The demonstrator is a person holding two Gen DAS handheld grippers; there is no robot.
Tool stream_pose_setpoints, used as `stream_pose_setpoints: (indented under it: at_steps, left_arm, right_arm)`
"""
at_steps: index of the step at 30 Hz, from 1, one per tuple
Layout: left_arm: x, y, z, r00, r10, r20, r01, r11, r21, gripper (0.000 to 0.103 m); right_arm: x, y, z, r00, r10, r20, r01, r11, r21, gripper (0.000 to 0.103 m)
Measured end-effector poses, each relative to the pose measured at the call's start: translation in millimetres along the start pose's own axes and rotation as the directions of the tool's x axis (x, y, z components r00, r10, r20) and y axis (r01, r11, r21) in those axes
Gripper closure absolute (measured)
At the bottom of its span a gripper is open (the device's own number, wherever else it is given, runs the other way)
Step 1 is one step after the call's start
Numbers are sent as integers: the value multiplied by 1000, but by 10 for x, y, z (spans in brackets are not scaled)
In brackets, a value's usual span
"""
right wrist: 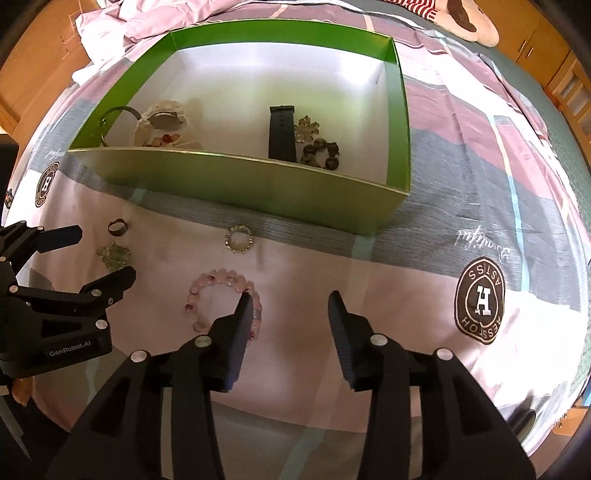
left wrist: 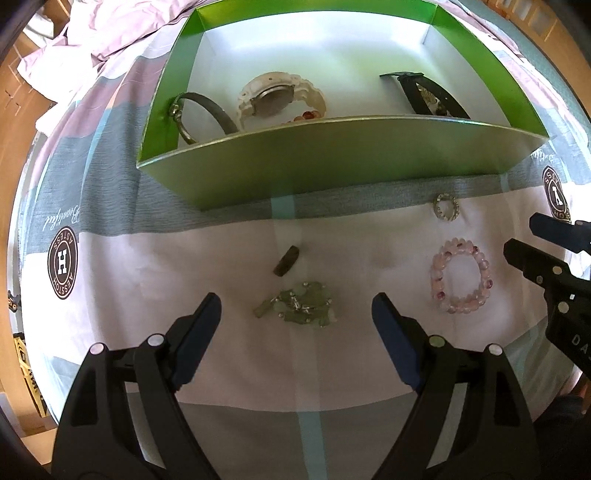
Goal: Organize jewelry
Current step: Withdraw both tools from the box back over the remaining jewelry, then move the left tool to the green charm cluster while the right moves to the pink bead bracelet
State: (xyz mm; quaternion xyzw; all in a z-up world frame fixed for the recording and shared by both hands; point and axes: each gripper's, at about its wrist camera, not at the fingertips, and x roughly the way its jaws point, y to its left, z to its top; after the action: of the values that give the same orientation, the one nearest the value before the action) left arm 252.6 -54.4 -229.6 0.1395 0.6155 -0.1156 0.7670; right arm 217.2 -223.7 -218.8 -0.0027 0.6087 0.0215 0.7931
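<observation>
A green box point(left wrist: 332, 162) point(right wrist: 236, 177) stands on the bed and holds a white watch point(left wrist: 275, 98), a dark bangle point(left wrist: 207, 110), a black strap point(left wrist: 424, 94) and beaded pieces. On the sheet lie a pale green bead bracelet point(left wrist: 301, 304) point(right wrist: 114, 254), a dark ring point(left wrist: 287, 260) point(right wrist: 118, 226), a sparkly ring point(left wrist: 446, 206) point(right wrist: 239, 239) and a pink bead bracelet point(left wrist: 461, 275) point(right wrist: 207, 291). My left gripper point(left wrist: 295, 306) is open, its fingers either side of the green bracelet. My right gripper point(right wrist: 290, 299) is open and empty, its left finger over the pink bracelet's right edge.
The bed is covered by a patterned sheet with round brown logo patches point(left wrist: 62, 262) point(right wrist: 480, 295). A rumpled pink quilt point(left wrist: 92, 33) lies behind the box. Wooden cabinets point(right wrist: 535, 40) stand beyond the bed.
</observation>
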Motion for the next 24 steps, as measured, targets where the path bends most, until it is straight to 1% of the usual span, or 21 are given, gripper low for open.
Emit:
stream_pose_setpoints:
  at_steps: [1, 2, 3, 4, 5, 7, 10, 12, 13, 15, 18, 19, 20, 22, 23, 24]
  left_arm:
    - [6, -2, 0, 1000, -3, -1, 3, 1000, -3, 23]
    - [8, 8, 15, 1000, -5, -1, 5, 1000, -7, 32]
    - [16, 23, 21, 1000, -9, -3, 9, 1000, -19, 38]
    - [17, 52, 13, 1000, -20, -9, 20, 999, -32, 50]
    - [32, 73, 15, 999, -32, -13, 32, 999, -44, 56]
    - [65, 123, 27, 998, -54, -24, 52, 996, -73, 58]
    - [83, 156, 45, 998, -61, -26, 59, 994, -89, 62]
    - [92, 146, 49, 997, -69, -28, 67, 994, -87, 66]
    - [91, 142, 41, 997, -68, -27, 66, 995, -78, 70]
    - [91, 113, 31, 996, -77, -32, 75, 995, -60, 72]
    - [52, 11, -19, 989, -137, -58, 135, 990, -34, 74]
    - [26, -32, -45, 982, -175, -67, 174, 985, -23, 77]
    - [-9, -102, -89, 973, -219, -78, 219, 976, -8, 78]
    - [-86, -256, -183, 960, -264, -90, 268, 963, 26, 78]
    - [-124, -293, -209, 962, -262, -83, 265, 963, 40, 76]
    - [-170, -318, -226, 971, -231, -65, 234, 971, 54, 72]
  right_arm:
    - [0, 13, -12, 1000, -2, -1, 2, 1000, -2, 61]
    - [5, 20, -9, 1000, -6, -2, 6, 1000, -4, 61]
    - [4, 33, -14, 1000, -9, -3, 9, 1000, -5, 61]
    - [-2, 45, -28, 1000, -11, -4, 11, 1000, -5, 61]
    - [-40, 108, -72, 1000, -13, -4, 13, 1000, -6, 61]
    - [-29, 108, -75, 1000, -17, -8, 17, 1000, -8, 61]
    - [-16, 109, -72, 1000, -23, -12, 23, 1000, -8, 61]
    - [-16, 119, -79, 1000, -26, -14, 26, 1000, -10, 61]
    - [-12, 121, -77, 1000, -27, -15, 27, 1000, -11, 61]
    - [-4, 128, -75, 999, -29, -16, 29, 999, -14, 61]
    - [9, 124, -68, 999, -34, -21, 34, 999, -15, 61]
    - [18, 115, -62, 999, -35, -23, 34, 999, -15, 61]
    - [25, 112, -58, 999, -37, -25, 36, 999, -13, 61]
    - [31, 104, -52, 999, -39, -29, 39, 999, -9, 61]
    - [32, 96, -46, 999, -37, -30, 37, 999, -3, 60]
    - [28, 89, -41, 999, -34, -28, 34, 999, 3, 56]
